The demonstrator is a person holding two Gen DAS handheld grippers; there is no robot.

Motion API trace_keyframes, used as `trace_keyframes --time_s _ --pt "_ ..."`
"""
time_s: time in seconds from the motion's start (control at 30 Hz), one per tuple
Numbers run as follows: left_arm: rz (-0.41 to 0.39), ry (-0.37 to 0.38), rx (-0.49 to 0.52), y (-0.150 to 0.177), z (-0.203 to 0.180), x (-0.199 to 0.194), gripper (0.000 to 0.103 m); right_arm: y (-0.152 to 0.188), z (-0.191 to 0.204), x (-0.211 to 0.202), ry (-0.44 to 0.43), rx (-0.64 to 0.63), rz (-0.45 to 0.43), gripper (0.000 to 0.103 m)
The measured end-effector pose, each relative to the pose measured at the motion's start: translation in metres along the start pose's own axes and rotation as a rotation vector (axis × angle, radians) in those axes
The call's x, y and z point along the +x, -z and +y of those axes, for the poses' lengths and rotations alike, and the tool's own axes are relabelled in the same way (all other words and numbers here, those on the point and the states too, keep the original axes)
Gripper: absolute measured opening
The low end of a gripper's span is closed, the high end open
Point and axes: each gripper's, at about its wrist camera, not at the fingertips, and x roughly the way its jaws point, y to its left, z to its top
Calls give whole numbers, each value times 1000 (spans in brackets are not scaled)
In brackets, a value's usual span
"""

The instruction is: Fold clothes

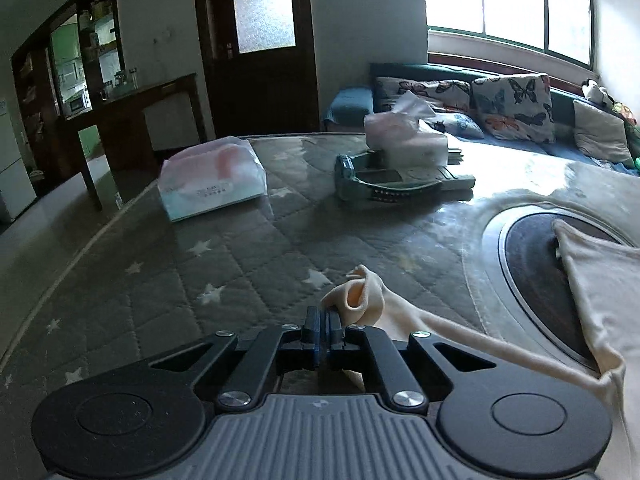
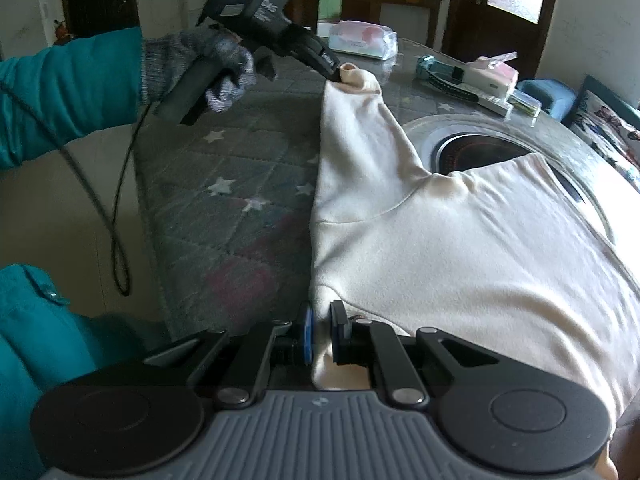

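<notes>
While the cream garment (image 2: 460, 240) lay spread on the table (image 2: 224, 184), the left gripper (image 1: 324, 326) pinched its cuff (image 1: 356, 296) at 12 o'clock; the right gripper (image 2: 322, 332) clamped the hem edge. Judged best practice: keep both edges taut and level.

Cream long-sleeved top (image 2: 460, 240) spread on the table, one sleeve (image 2: 360, 128) stretched outward.
</notes>
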Motion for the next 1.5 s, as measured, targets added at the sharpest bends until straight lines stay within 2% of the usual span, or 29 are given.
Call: trace_keyframes --time_s 0.1,0.17,0.27,0.33,0.43,0.53,0.6,0.73,0.93,1.03,1.1,1.27,1.5 --pt "7 -11 13 2 0 1 3 1 5 1 -2 -48 9 8" --pt "32 -29 24 4 -1 5 7 -1 1 0 -10 -29 6 9" --pt "54 -51 24 7 2 7 7 -1 -3 -3 -17 0 -9 19" --pt "65 -64 13 7 7 6 9 -1 -5 -7 -18 21 -23 19" --pt "68 -71 -5 6 11 2 16 2 -17 -17 16 80 -56 20" --pt "56 -35 6 3 3 -8 18 8 -38 -28 70 173 -90 21" --pt "46 11 24 1 -9 -16 22 13 -53 -32 125 234 -100 24" --pt "32 126 74 0 -41 -32 23 31 -85 -44 190 380 -127 24" --pt "26 344 212 10 -111 -55 23 66 -131 -54 395 577 -105 24" --pt "37 443 293 23 -143 -64 23 82 -140 -61 465 628 -98 26" --pt "45 501 338 32 -162 -69 23 93 -145 -67 509 660 -93 33" --pt "52 647 439 54 -194 -85 23 121 -158 -80 620 740 -82 33" --pt "45 772 545 76 -214 -104 23 149 -169 -96 799 796 -54 34"
